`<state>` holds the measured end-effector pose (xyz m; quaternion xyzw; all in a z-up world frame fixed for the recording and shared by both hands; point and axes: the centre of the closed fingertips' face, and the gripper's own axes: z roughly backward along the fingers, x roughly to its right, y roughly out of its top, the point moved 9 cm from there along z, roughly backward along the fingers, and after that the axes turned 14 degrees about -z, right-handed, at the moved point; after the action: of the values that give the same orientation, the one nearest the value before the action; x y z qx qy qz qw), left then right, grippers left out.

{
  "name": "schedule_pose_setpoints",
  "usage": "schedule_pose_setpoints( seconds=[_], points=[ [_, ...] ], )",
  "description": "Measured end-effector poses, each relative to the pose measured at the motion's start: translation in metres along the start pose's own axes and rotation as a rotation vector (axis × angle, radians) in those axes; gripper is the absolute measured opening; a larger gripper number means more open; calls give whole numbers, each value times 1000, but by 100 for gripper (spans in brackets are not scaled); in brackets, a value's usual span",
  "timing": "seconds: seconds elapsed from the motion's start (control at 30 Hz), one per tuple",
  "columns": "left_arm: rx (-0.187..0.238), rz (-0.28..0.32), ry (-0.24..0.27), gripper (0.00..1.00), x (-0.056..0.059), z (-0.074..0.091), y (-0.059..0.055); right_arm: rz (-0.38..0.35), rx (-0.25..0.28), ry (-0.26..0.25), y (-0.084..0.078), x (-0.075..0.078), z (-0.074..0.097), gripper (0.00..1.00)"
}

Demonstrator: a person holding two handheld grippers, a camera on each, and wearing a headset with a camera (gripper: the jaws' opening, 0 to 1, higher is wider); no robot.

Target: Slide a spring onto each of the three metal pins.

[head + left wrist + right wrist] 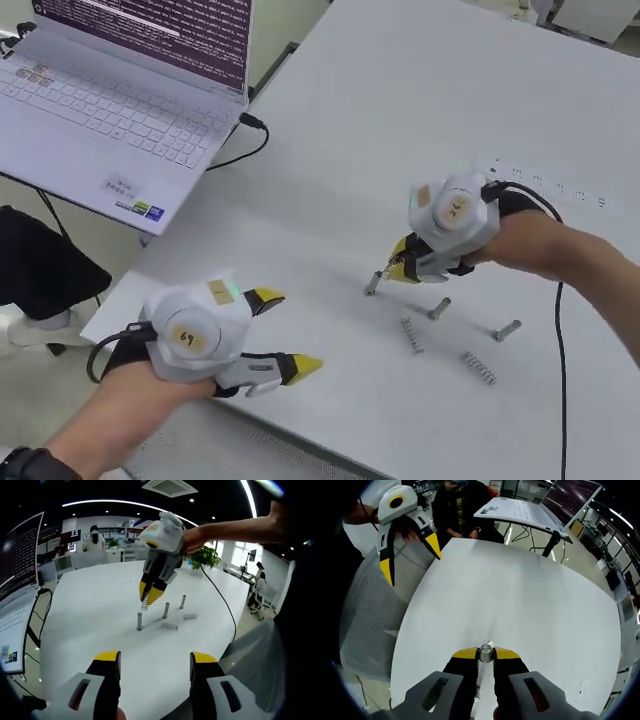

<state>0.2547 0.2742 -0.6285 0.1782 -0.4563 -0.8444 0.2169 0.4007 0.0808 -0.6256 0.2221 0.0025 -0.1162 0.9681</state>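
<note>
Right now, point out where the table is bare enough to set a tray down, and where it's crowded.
Bare: the wide stretch of table beyond the right gripper, out to the edge by the laptop; also the strip between the left gripper and the pins. Crowded: around those pins and the two loose springs, where the right gripper holds a spring.

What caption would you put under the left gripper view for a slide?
The right gripper holds a spring close to the nearest upright metal pin.
</note>
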Motion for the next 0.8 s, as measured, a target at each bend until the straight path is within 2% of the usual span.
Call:
schedule_pose_setpoints(
  seconds=[0.47,0.8],
  points=[
    [-4,19,17,50,-7,3,-1,31,-33,19,4,7,-9,8],
    [-9,32,20,50,-8,1,-2,42,-53,34,2,10,-14,8]
  ],
)
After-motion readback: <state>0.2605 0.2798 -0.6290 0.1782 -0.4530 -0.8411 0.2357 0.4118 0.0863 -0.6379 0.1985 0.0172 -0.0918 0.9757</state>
